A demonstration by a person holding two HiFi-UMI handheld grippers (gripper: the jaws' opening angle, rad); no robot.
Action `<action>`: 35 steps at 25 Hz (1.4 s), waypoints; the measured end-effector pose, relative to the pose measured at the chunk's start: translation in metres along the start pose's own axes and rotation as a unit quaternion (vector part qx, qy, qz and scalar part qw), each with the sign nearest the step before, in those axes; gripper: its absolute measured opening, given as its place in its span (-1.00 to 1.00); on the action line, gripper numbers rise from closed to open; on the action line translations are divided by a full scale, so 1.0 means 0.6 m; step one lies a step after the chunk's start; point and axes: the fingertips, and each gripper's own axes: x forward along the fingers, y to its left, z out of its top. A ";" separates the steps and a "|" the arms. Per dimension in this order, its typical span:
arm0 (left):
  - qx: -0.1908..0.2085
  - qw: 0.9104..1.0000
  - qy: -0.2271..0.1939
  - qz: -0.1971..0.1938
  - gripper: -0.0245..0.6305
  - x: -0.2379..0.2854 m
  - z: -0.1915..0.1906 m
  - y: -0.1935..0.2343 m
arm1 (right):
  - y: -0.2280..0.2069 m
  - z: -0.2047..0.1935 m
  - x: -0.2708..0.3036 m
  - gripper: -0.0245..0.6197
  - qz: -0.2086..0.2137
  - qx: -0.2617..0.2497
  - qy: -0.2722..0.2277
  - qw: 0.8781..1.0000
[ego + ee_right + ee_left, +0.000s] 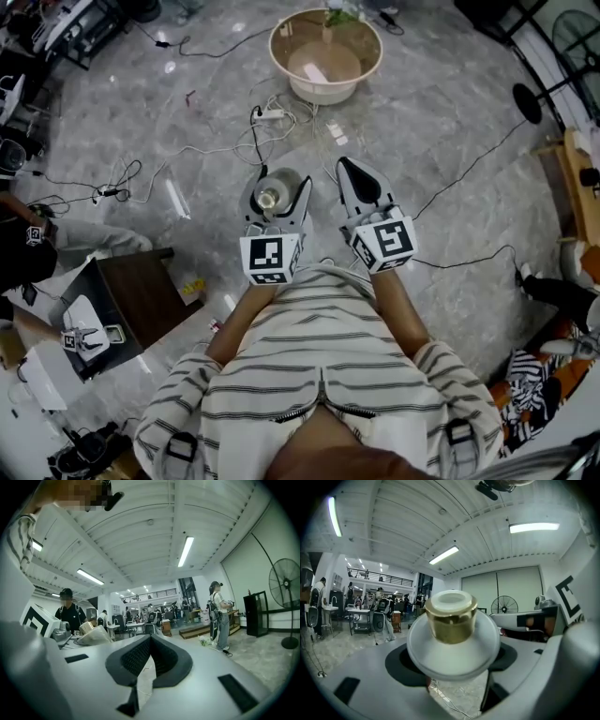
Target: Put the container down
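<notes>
clamping the left claw (278, 195) on the white container (268, 196) with a gold neck, holding it in the air above the grey floor (450, 122). holding the right claw (351, 171) just beside it, jaws pressed together on nothing. standing near a beige basin (323, 92) and loose cables (202, 150).

Grey, veined stone floor (441, 122), seen from above. A wide beige basin (323, 93) is standing on it at top centre. A white power strip (271, 114) is lying just below the basin, among looping white cords (298, 120). A thin black cable (473, 169) is trailing right (toward a round black stand base (526, 103)). A dark wooden stool (141, 291) is standing at lower left.
</notes>
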 end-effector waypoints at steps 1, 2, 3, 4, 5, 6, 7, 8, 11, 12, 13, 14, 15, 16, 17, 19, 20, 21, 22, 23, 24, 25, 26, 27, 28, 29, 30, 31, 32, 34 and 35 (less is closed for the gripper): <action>0.000 1.000 0.000 -0.001 0.09 0.018 0.001 0.009 | -0.010 0.000 0.017 -0.90 0.000 0.003 -0.001 1.000; 0.000 1.000 0.001 -0.002 0.09 0.037 0.001 0.019 | -0.020 0.001 0.036 -0.90 0.000 0.005 -0.003 1.000; 0.000 1.000 0.001 -0.003 0.09 0.056 0.002 0.030 | -0.029 0.001 0.056 -0.90 0.000 0.005 -0.004 1.000; -0.001 1.000 0.003 -0.002 0.09 0.076 0.002 0.044 | -0.039 0.002 0.077 -0.90 0.001 0.004 -0.004 1.000; -0.002 1.000 0.006 -0.001 0.09 0.098 0.004 0.059 | -0.049 0.005 0.100 -0.90 0.001 0.003 -0.003 1.000; -0.003 1.000 0.008 -0.001 0.09 0.121 0.009 0.074 | -0.060 0.009 0.123 -0.90 -0.001 0.002 -0.002 1.000; -0.003 1.000 0.009 -0.002 0.09 0.146 0.017 0.088 | -0.072 0.017 0.147 -0.90 -0.003 0.002 -0.002 1.000; -0.002 1.000 0.010 -0.004 0.09 0.171 0.026 0.103 | -0.085 0.028 0.171 -0.90 -0.006 0.002 -0.003 1.000; 0.006 1.000 0.015 -0.011 0.09 0.245 0.055 0.146 | -0.122 0.057 0.246 -0.90 -0.018 -0.001 -0.003 1.000; 0.010 1.000 0.016 -0.015 0.09 0.268 0.065 0.159 | -0.133 0.064 0.270 -0.90 -0.021 -0.002 -0.002 1.000; 0.013 1.000 0.016 -0.019 0.09 0.292 0.076 0.171 | -0.145 0.071 0.293 -0.90 -0.026 -0.002 -0.002 1.000; 0.016 0.999 0.016 -0.023 0.09 0.316 0.086 0.183 | -0.159 0.077 0.316 -0.90 -0.030 -0.003 -0.003 1.000; 0.019 0.999 0.015 -0.026 0.09 0.339 0.095 0.195 | -0.172 0.082 0.338 -0.90 -0.035 -0.003 -0.003 0.999; 0.021 0.999 0.015 -0.030 0.09 0.362 0.101 0.207 | -0.184 0.087 0.360 -0.90 -0.040 -0.003 -0.004 0.999; 0.024 0.999 0.015 -0.032 0.09 0.384 0.106 0.220 | -0.195 0.091 0.381 -0.90 -0.044 -0.003 -0.005 0.999; 0.031 0.999 0.016 -0.038 0.09 0.424 0.114 0.244 | -0.215 0.095 0.421 -0.90 -0.054 -0.001 -0.005 0.999; 0.034 0.998 0.017 -0.041 0.09 0.443 0.117 0.255 | -0.226 0.096 0.440 -0.90 -0.058 -0.002 -0.003 0.998; 0.036 0.998 0.017 -0.044 0.09 0.461 0.119 0.264 | -0.239 0.095 0.458 -0.90 -0.062 -0.004 0.000 0.998; 0.036 0.998 0.018 -0.047 0.09 0.478 0.120 0.272 | -0.252 0.093 0.475 -0.90 -0.065 -0.004 0.005 0.998; 0.034 0.998 0.020 -0.049 0.09 0.493 0.121 0.279 | -0.265 0.090 0.488 -0.90 -0.068 -0.004 0.010 0.998; 0.032 0.998 0.022 -0.052 0.09 0.507 0.120 0.285 | -0.277 0.087 0.498 -0.90 -0.072 -0.004 0.014 0.997; 0.031 0.998 0.024 -0.054 0.09 0.520 0.118 0.290 | -0.287 0.085 0.507 -0.90 -0.074 -0.004 0.018 0.997; 0.033 0.998 0.025 -0.057 0.09 0.533 0.116 0.296 | -0.295 0.082 0.515 -0.90 -0.077 -0.003 0.021 0.997; 0.035 0.997 0.026 -0.061 0.09 0.548 0.113 0.302 | -0.302 0.081 0.524 -0.90 -0.080 -0.002 0.023 0.997; 0.037 0.997 0.028 -0.064 0.09 0.562 0.111 0.309 | -0.310 0.080 0.534 -0.90 -0.083 0.000 0.024 0.996; 0.039 0.997 0.031 -0.066 0.09 0.575 0.108 0.317 | -0.315 0.079 0.543 -0.90 -0.085 0.002 0.026 0.996; 0.039 0.996 0.035 -0.069 0.09 0.585 0.104 0.323 | -0.320 0.076 0.550 -0.90 -0.086 0.005 0.029 0.996; 0.038 0.996 0.040 -0.070 0.09 0.593 0.097 0.327 | -0.324 0.071 0.555 -0.90 -0.087 0.008 0.034 0.996; 0.037 0.996 0.044 -0.072 0.09 0.604 0.091 0.331 | -0.329 0.067 0.562 -0.90 -0.087 0.010 0.038 0.995; 0.035 0.996 0.047 -0.072 0.09 0.634 0.082 0.337 | -0.351 0.058 0.583 -0.90 -0.086 0.011 0.043 0.995; 0.035 0.996 0.048 -0.071 0.09 0.650 0.077 0.340 | -0.363 0.053 0.595 -0.90 -0.084 0.010 0.045 0.995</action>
